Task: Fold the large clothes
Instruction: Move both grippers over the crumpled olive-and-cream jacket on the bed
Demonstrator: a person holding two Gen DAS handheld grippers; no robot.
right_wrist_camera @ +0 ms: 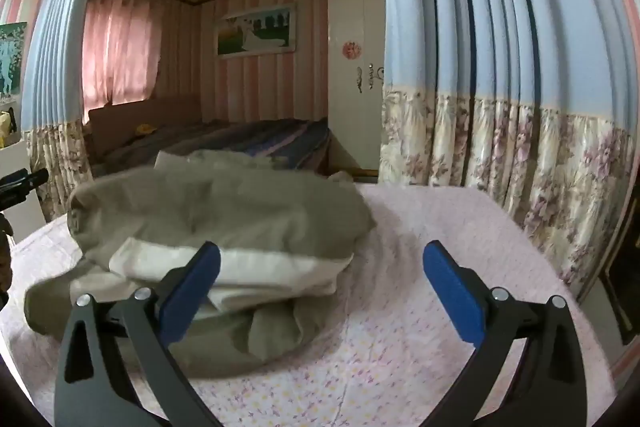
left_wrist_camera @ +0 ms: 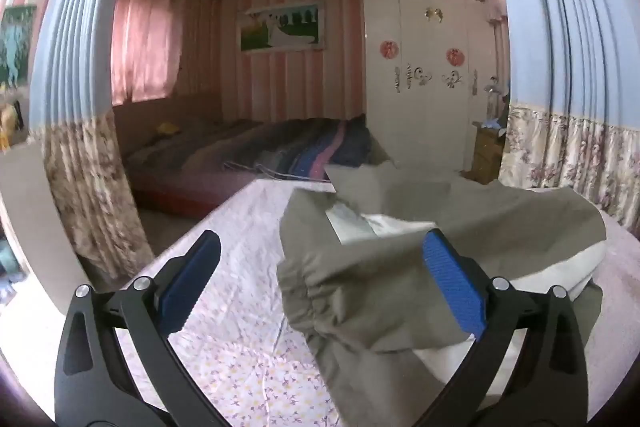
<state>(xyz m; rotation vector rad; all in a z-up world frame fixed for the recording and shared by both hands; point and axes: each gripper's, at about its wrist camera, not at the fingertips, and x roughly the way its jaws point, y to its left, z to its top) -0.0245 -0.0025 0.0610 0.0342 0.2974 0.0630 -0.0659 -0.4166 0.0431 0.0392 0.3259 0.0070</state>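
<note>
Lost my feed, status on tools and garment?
Both tools open, left, right, empty. Khaki garment crumpled on floral sheet, unfolded. Nothing in the way.

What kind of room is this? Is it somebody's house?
Most likely a bedroom in a home: there is a bed with a striped blanket, a white wardrobe, and long curtains.
</note>
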